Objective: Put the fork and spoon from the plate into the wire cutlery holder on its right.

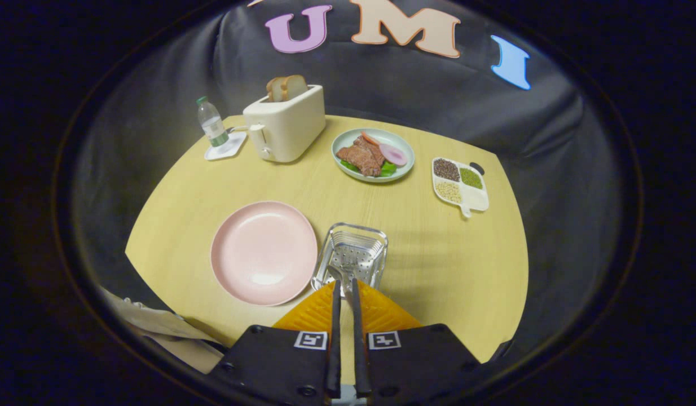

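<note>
Metal spoon (338,276) pinched in gripper (344,285), over cutlery holder (352,255).

From my remote view, the gripper (343,285) has two black housing blocks, each bearing a square black-and-white fiducial marker near its inner edge. Round screw heads sit at the block corners. Orange wedge-shaped panels rise ahead of the blocks. Two narrow fingers (335,316) run forward, nearly parallel.

table (438,270) | plate (263,252), holder (352,256), toaster (286,124), bottle (211,121) (on, seemingly, a coaster (227,146))
</note>
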`<state>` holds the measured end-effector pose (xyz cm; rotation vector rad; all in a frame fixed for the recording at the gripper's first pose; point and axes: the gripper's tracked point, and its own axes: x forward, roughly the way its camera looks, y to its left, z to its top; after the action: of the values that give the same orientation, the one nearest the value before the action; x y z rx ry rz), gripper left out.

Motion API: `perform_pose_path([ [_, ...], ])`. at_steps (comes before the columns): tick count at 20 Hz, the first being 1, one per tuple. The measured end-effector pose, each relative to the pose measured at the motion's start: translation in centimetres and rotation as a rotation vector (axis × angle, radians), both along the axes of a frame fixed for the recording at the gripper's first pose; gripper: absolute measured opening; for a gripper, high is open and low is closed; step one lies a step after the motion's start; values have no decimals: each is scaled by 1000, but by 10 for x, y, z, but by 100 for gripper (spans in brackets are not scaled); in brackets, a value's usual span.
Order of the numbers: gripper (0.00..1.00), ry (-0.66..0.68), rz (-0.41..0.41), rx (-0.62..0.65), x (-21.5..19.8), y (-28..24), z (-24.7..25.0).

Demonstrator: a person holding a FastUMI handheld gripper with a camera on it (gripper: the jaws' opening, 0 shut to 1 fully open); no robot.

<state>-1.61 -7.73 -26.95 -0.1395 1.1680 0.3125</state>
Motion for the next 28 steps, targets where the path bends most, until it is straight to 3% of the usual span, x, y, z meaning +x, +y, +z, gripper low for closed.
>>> perform_pose_path([
  [3,28,-23,-4,2,2,1,4],
  [8,100,-76,0,24,5,11,11],
  [17,99,-233,-53,108,10,36,45],
  [28,99,-602,-148,243,15,79,141],
])
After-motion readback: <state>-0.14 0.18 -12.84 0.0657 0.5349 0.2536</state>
